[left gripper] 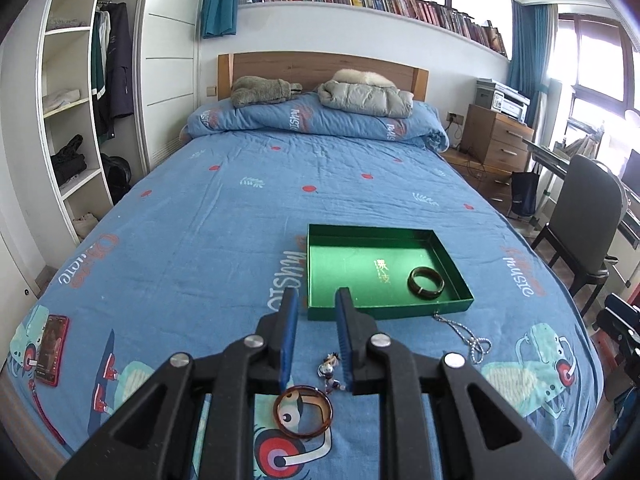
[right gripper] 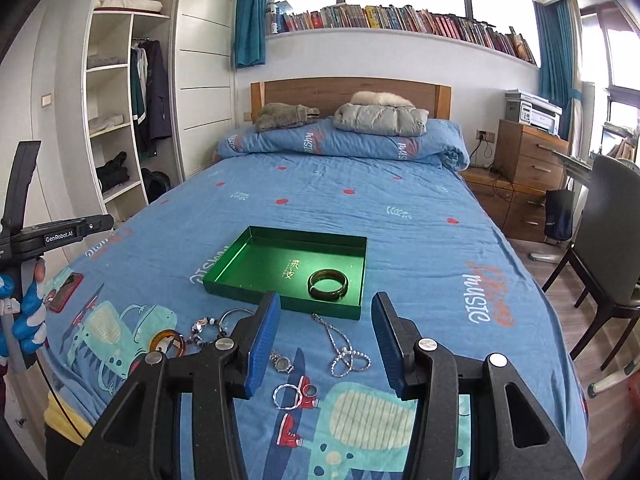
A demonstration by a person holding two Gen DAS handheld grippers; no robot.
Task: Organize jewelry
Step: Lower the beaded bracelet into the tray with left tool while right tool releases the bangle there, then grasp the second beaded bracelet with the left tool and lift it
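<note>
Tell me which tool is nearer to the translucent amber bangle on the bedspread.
Left. The left tool hangs open directly over the translucent amber bangle, which lies between its blue pads. The right tool is off to the bangle's right, above the silver bead necklace.

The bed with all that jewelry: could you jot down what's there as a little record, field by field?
surface: bed with a blue patterned cover
container: green tray, open
inside tray: one dark bangle
outside, near tray: silver chain necklace, amber bangle, beaded bracelet, small watch, silver ring
elsewhere on the cover: red phone
left claw: open, holding nothing
right claw: open, holding nothing
</note>
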